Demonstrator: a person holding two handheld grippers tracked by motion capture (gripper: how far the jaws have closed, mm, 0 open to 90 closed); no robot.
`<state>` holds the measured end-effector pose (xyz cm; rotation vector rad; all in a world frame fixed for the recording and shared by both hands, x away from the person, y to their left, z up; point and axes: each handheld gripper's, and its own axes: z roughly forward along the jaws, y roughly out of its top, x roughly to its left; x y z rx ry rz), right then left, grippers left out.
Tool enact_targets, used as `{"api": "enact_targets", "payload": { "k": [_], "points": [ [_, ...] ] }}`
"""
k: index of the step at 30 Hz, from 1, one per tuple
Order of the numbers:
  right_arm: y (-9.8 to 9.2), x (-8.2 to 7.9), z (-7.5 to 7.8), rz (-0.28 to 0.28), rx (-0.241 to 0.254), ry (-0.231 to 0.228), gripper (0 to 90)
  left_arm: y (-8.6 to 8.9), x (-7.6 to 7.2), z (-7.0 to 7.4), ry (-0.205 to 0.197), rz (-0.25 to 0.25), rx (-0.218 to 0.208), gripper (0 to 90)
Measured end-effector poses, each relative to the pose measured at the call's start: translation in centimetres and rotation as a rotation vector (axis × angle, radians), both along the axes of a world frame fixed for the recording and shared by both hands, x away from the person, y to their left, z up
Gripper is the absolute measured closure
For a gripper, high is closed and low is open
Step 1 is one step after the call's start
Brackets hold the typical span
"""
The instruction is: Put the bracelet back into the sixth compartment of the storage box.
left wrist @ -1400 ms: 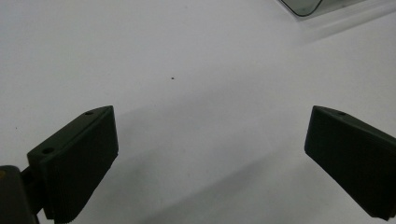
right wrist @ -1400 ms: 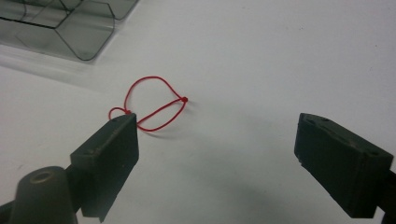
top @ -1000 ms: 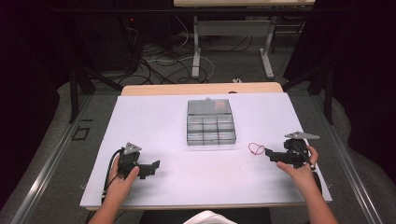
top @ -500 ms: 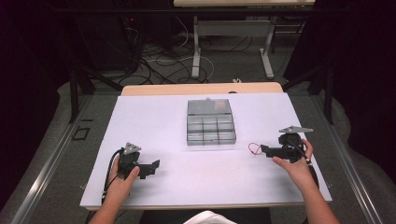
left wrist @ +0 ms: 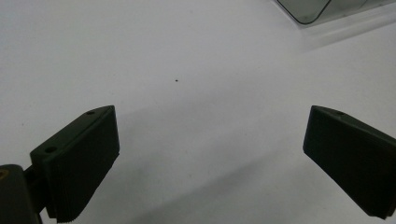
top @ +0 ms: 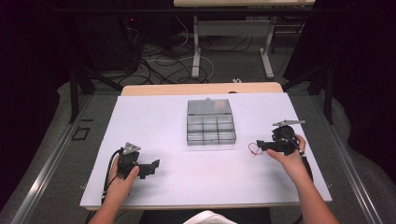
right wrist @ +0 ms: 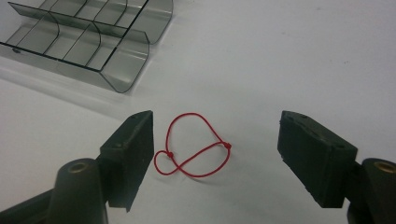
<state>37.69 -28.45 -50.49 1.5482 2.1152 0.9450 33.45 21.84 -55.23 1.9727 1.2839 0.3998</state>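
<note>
The white table top [top: 187,135] sits in a dim room, with a tangle of cables [top: 159,60] on the floor behind it and the legs of another desk beyond. Starting at my left, my left gripper [top: 152,165] rests low on the near part of the table, its jaws spread wide with nothing but bare white surface between them; I judge I am parking it there, out of the way, while the other hand works. In the left gripper view a corner of the clear compartment box [left wrist: 308,9] just shows at the top edge, well apart from the jaws. At the middle of the table that compartment box [top: 210,122] lies open, its lid folded back toward the far side and its divided cells facing up, seemingly empty, which I take as being ready to receive something small. To the right of it, near but not touching, lies a thin red string loop [top: 254,148], knotted and twisted into a figure-eight flat on the table. My right gripper [top: 260,145] points at it from the right side, and in the right gripper view the red string loop [right wrist: 194,147] sits between the two jaws, closer to the one at left, with neither pad pressing on it. Those jaws are still fairly wide but have just been closing around the string, so I judge I am lining up for a pinch.
</note>
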Motion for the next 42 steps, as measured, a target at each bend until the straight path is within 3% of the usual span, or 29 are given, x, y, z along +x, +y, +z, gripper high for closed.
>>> {"api": "enact_targets", "payload": {
  "k": [5, 12, 31, 36, 42],
  "points": [
    [0.3, 0.6, 0.0, -0.008, 0.007, 0.026, 31.3, 0.0, 0.0, 0.0, 0.0, 0.001, -0.001, 3.9],
    [0.5, 1.8, 0.1, 0.02, 0.009, 0.054, 43.0, 0.0, 0.0, 0.0, 0.001, -0.001, 0.001, 3.9],
    [0.8, 2.9, -1.0, -0.005, -0.046, 0.086, 49.8, 0.0, 0.1, -0.1, 0.005, -0.004, 0.004, 3.9],
    [0.4, 3.0, -1.3, -0.012, 0.003, 0.12, 57.8, 0.0, 0.1, -0.1, 0.006, -0.005, 0.006, 3.9],
    [0.2, 3.0, -1.8, -0.03, 0.001, 0.155, 64.5, 0.0, 0.1, -0.1, 0.004, -0.004, 0.007, 3.9]
  ]
}}
